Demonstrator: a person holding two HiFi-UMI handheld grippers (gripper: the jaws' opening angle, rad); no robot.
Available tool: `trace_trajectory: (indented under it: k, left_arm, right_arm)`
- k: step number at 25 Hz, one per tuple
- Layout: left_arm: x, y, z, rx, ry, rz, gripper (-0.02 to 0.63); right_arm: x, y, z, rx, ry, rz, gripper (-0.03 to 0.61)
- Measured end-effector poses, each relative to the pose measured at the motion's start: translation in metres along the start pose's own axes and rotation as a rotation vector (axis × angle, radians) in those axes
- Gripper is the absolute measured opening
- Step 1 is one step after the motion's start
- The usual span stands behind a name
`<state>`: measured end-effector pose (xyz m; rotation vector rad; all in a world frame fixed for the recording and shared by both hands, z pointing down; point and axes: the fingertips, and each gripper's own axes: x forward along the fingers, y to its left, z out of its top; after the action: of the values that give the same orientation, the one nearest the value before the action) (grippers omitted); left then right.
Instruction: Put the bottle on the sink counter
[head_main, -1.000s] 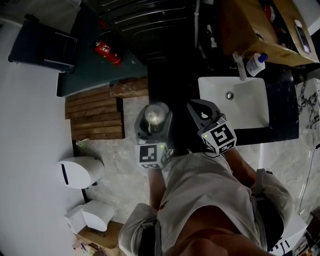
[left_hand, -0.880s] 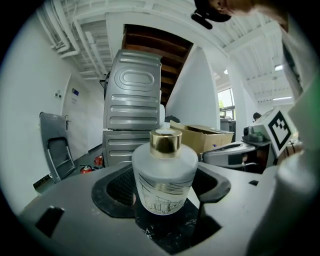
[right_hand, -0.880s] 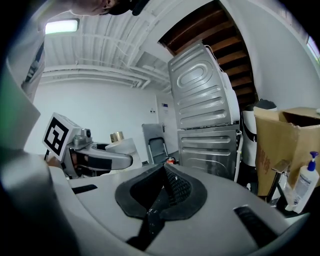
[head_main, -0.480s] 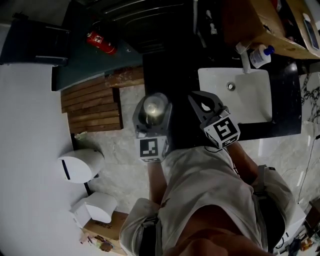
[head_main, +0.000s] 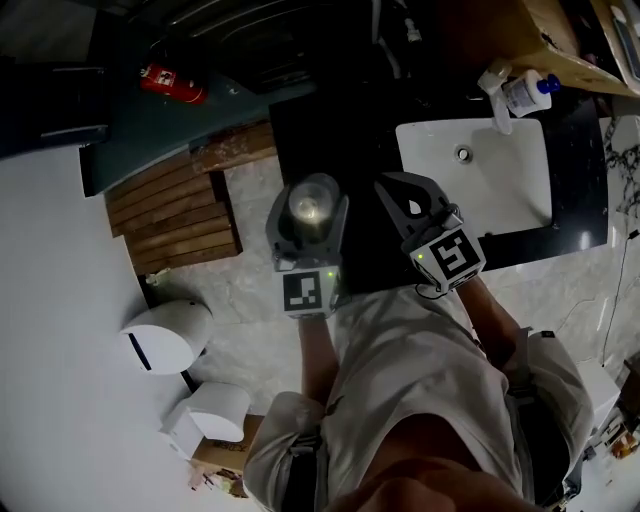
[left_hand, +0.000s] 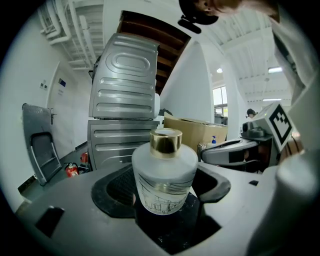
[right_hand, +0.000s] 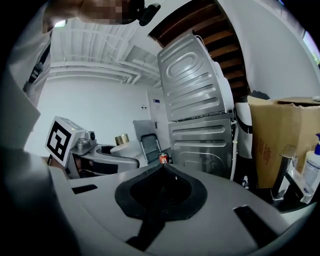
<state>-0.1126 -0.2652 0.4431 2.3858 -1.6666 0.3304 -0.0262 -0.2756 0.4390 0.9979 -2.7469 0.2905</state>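
A frosted white bottle (left_hand: 165, 175) with a gold cap stands upright between the jaws of my left gripper (head_main: 308, 222), which is shut on it. From the head view the bottle (head_main: 311, 208) hangs over the floor just left of the black sink counter (head_main: 330, 150). The white basin (head_main: 500, 185) sits in the counter to the right. My right gripper (head_main: 407, 208) is beside the left one, over the counter's front edge, jaws shut with nothing in them (right_hand: 162, 192).
A faucet (head_main: 497, 85) and a blue-capped pump bottle (head_main: 528, 92) stand behind the basin, by a cardboard box (right_hand: 280, 140). A metal washing machine (right_hand: 200, 125) is ahead. A wooden slat mat (head_main: 175, 215), fire extinguisher (head_main: 172, 84) and white bins (head_main: 165, 335) lie left.
The view has shifted: counter and basin have slid slightly right and up in the head view. Both grippers keep their hold and spacing, the bottle still in the left one.
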Motion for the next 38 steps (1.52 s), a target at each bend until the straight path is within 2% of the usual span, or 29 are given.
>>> trace_trajectory:
  k: [8, 20, 38]
  left_arm:
    - [0.023, 0.015, -0.013, 0.015, 0.022, -0.033, 0.328]
    - [0.053, 0.046, -0.037, 0.030, 0.045, -0.047, 0.328]
    - [0.107, 0.064, -0.082, 0.047, 0.094, -0.073, 0.328]
  right_arm:
    - [0.024, -0.004, -0.012, 0.044, 0.044, -0.034, -0.002]
    - [0.059, -0.018, -0.030, 0.028, 0.075, -0.076, -0.002]
    - [0.101, -0.032, -0.072, 0.045, 0.134, -0.087, -0.002]
